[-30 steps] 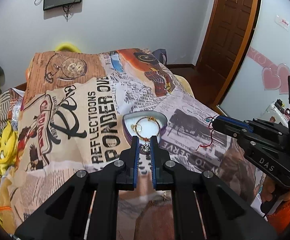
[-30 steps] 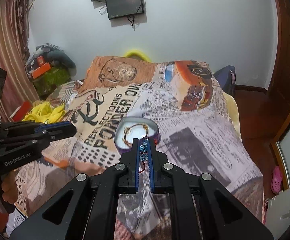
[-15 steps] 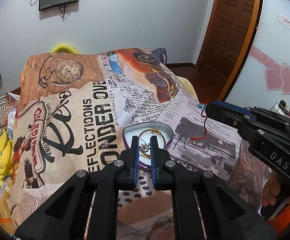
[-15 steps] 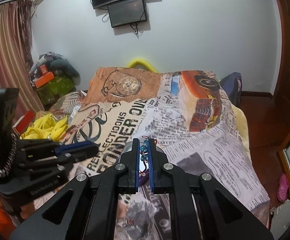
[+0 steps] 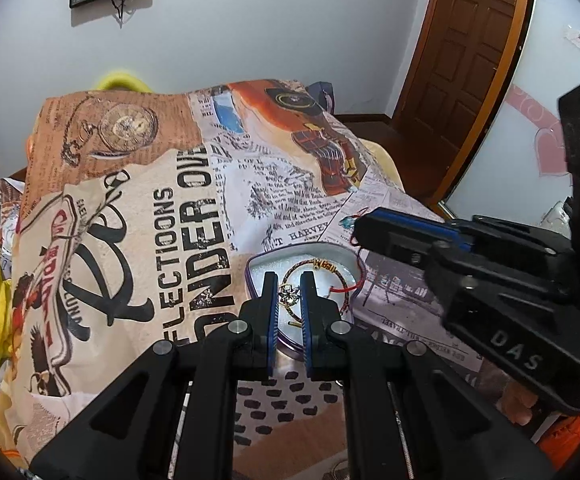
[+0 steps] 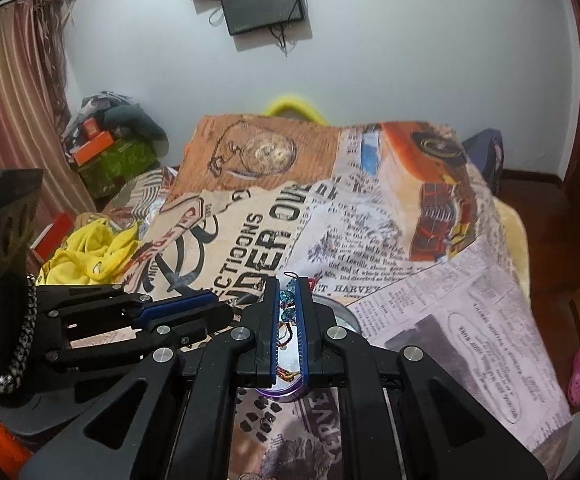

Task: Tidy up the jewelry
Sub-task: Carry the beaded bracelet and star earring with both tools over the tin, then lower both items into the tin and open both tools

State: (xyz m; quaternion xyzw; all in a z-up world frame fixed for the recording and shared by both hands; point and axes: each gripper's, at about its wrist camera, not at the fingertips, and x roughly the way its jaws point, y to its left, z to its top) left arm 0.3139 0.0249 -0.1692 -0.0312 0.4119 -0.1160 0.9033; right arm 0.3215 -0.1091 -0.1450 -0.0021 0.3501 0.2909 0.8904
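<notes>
A heart-shaped metal tin (image 5: 342, 258) lies open on the printed bedspread with a gold and red bracelet (image 5: 322, 266) inside. My left gripper (image 5: 289, 292) is shut on a small gold star-shaped charm (image 5: 289, 295), held just over the tin. My right gripper (image 6: 288, 300) is shut on a red-string bracelet with blue beads (image 6: 288, 300); it hangs over the tin (image 6: 346, 316). In the left wrist view the right gripper (image 5: 360, 226) reaches in from the right, its red string (image 5: 346, 288) trailing into the tin.
The printed bedspread (image 5: 194, 216) covers the bed. Yellow cloth (image 6: 86, 256) lies at the left edge. A small ring (image 6: 265, 423) lies on the spread near me. A wooden door (image 5: 466, 72) stands at the right, a monitor (image 6: 262, 4) on the wall.
Both grippers have moved forward and down over the tin, still holding their pieces. The red string now dips into the tin.
</notes>
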